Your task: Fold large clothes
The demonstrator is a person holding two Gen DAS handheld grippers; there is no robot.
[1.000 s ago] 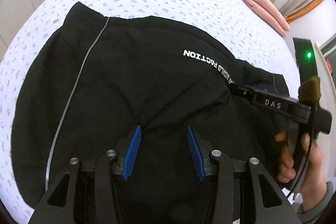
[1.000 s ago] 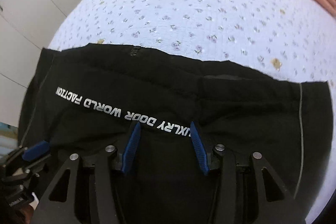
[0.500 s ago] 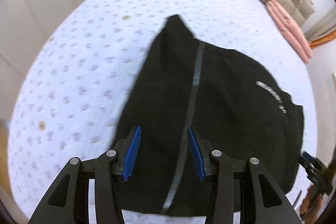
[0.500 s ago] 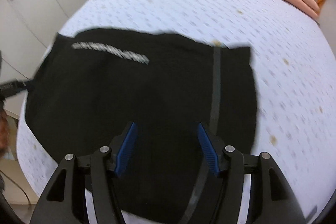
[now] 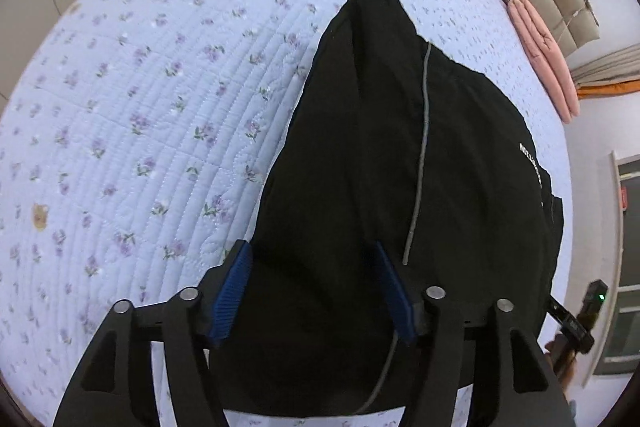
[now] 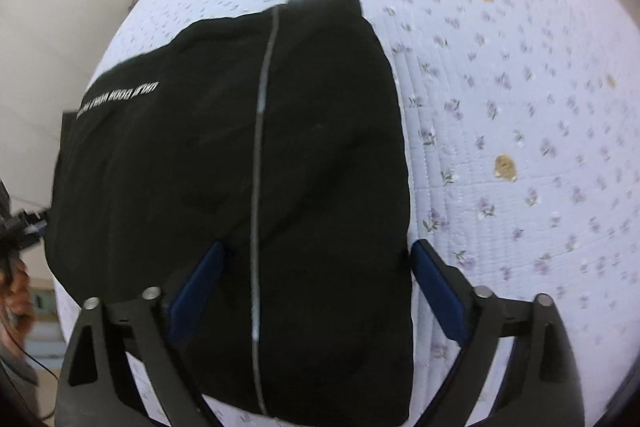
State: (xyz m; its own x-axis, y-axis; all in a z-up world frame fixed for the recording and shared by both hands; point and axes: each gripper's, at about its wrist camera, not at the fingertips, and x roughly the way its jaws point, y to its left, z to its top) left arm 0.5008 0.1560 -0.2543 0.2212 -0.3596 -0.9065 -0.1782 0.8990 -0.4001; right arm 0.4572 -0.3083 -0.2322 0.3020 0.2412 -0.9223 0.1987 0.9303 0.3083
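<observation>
The black garment point(image 5: 400, 187) is lying on the bed point(image 5: 140, 107), apparently already folded compact, directly beneath both tongs. Left tongs point(image 5: 312, 291) and right tongs point(image 6: 316, 291) are hovering wide open, gripping nothing. Perhaps one more fold is remaining.

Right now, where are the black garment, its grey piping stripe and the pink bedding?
black garment point(image 5: 352, 155), left wrist view, middle of the fabric.
grey piping stripe point(image 6: 259, 131), right wrist view, mid-length.
pink bedding point(image 5: 546, 63), left wrist view, middle of the fold.
</observation>
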